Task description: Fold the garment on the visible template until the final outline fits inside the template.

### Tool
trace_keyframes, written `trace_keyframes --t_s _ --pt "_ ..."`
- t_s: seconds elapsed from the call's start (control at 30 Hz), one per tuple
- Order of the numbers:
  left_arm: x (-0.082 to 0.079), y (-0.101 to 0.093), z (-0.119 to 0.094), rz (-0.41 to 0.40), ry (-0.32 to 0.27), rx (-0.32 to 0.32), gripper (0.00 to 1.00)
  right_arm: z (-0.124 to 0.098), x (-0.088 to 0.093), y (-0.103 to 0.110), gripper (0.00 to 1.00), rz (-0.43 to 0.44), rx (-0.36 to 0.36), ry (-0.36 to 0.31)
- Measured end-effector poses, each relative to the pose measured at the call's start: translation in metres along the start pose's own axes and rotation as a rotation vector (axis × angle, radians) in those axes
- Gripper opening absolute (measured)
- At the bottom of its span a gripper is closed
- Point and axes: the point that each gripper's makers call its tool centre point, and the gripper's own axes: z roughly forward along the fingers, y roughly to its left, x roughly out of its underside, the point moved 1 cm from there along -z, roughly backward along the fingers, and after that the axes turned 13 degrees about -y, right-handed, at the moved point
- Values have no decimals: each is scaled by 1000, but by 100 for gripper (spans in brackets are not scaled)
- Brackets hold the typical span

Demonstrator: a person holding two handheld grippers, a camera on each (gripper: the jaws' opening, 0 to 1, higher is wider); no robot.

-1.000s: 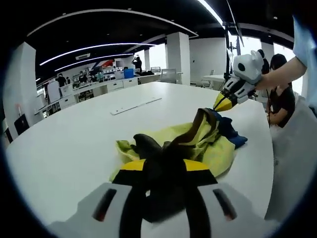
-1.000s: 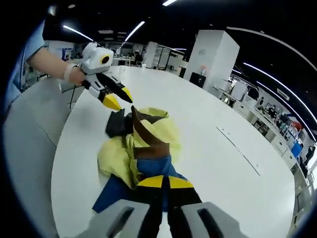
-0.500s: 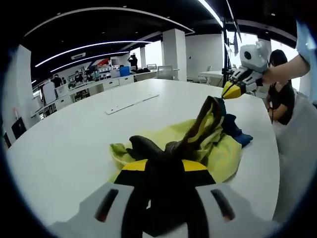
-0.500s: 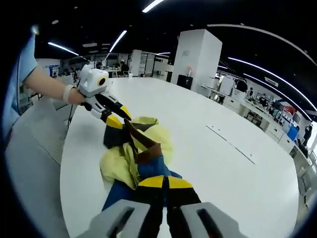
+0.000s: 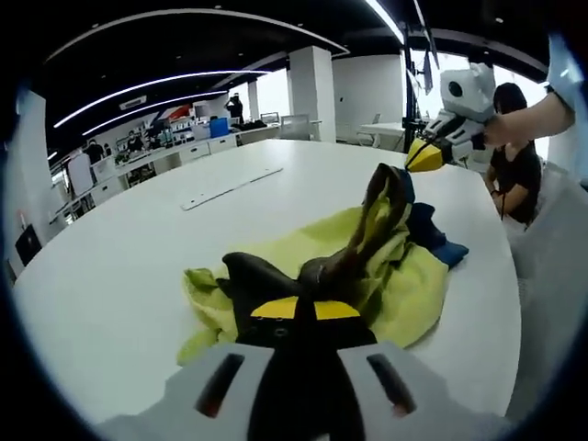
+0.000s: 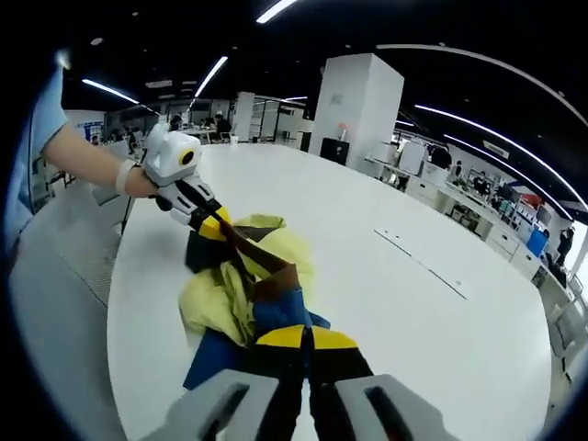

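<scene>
A crumpled yellow-green garment (image 5: 390,280) with dark brown and blue parts lies near the edge of the white table (image 5: 110,257). My left gripper (image 5: 303,310) is shut on its dark brown part, close to the tabletop. Up at the right, my right gripper (image 5: 424,158) holds a brown and blue fold raised above the heap. In the right gripper view, my right gripper (image 6: 299,338) is shut on the garment's (image 6: 216,299) blue part, and a brown band runs from it to my left gripper (image 6: 213,226), held by a hand. I see no template outline.
A thin pale strip (image 5: 230,186) lies flat on the table beyond the garment. The table's curved edge (image 6: 115,303) runs close beside the heap. A seated person (image 5: 519,170) is past the table's far end. Desks and a white column (image 6: 358,110) stand far behind.
My left gripper's jaws have come together on the dark brown part. My right gripper has lifted its fold a little higher, drawing the brown band straighter between the two grippers.
</scene>
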Motion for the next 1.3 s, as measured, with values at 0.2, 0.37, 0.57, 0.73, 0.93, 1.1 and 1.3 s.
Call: trace_keyframes --t_s 0.2,0.37,0.57,0.73,0.93,1.1,1.3 --pt "-3 6 -4 -8 -5 -16 0 1 3 5 10 17 -26 -9" --pt "-4 8 -5 -6 -3 -20 0 4 10 5 19 -99 -66 21" --pt "-7 9 -7 -6 0 -23 0 20 8 4 18 -128 -87 11" --pt "-10 12 -8 0 1 -29 0 28 5 12 0 -192 -125 10" --pt "-25 17 -17 -31 -34 -45 0 14 -10 6 0 -117 -72 -32" --pt "-45 17 -26 -34 -67 -33 0 -5 -36 -2 0 5 -11 -97" --pt "-81 12 -35 -14 -114 -1 0 -23 -70 -15 0 80 56 -176"
